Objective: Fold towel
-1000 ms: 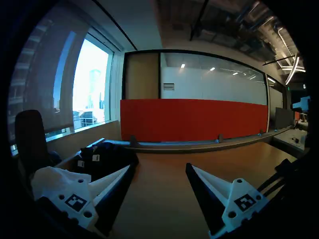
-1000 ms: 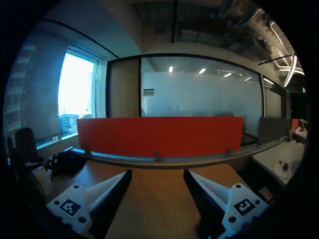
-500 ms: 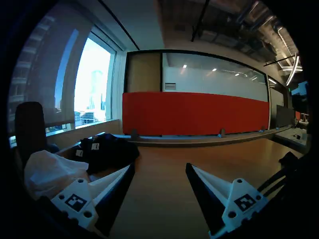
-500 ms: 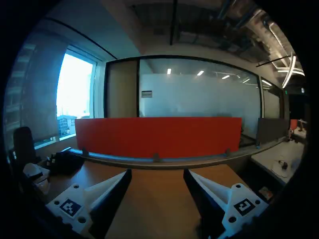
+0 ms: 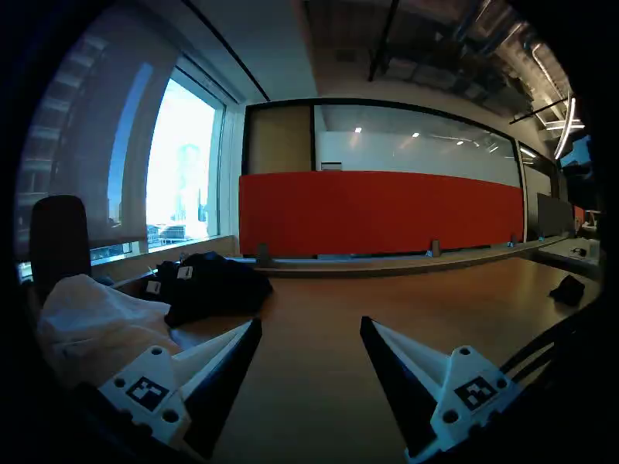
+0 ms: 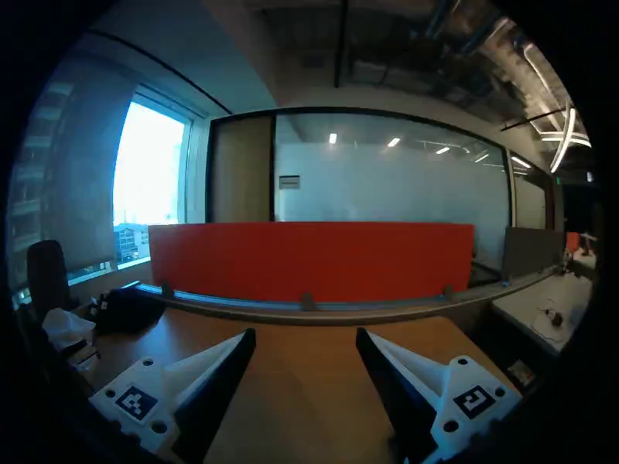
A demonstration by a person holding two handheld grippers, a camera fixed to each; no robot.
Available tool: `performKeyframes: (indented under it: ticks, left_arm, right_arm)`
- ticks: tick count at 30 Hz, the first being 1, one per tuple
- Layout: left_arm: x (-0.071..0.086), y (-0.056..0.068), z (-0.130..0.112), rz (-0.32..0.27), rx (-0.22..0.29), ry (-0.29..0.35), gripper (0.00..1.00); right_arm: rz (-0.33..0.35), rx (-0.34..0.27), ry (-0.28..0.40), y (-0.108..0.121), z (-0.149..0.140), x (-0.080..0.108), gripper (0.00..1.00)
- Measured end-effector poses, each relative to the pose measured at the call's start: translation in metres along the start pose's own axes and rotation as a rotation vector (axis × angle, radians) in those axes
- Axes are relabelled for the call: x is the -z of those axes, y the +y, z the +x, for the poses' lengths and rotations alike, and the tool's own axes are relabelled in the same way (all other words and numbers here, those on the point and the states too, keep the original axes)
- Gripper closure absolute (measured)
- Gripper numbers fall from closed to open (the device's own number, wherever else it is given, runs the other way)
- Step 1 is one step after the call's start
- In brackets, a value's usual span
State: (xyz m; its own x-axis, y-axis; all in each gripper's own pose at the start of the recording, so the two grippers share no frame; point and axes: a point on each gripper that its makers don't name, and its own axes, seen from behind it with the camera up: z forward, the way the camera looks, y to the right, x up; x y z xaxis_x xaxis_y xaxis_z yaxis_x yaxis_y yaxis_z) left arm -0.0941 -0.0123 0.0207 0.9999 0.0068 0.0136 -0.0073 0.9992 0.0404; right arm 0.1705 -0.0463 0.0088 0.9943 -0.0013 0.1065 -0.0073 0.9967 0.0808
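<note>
The left gripper hovers over the brown wooden counter, white fingers spread wide, gripping nothing. The right gripper is equally wide and empty. A heap of black towel cloth with small white tags lies on the counter's left side, touching a crumpled white bundle of unclear material. A long red partition panel lines the far edge.
</note>
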Motion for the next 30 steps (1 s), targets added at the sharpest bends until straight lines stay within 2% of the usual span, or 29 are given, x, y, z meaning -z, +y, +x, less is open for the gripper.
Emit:
performKeyframes:
  ticks: [9, 21, 30]
  left_arm:
    - [0.002, -0.007, 0.003, 0.007, 0.004, 0.027, 0.06]
    - [0.004, -0.006, 0.005, 0.012, 0.006, 0.041, 0.06]
    - [0.004, -0.006, 0.003, 0.012, 0.004, 0.041, 0.06]
  right_arm:
    - [0.004, 0.002, 0.001, -0.001, -0.002, -0.002, 0.0]
    - [0.011, 0.003, 0.012, -0.004, -0.008, -0.006, 0.0]
    - [-0.004, 0.022, 0.052, 0.006, -0.006, -0.007, 0.0]
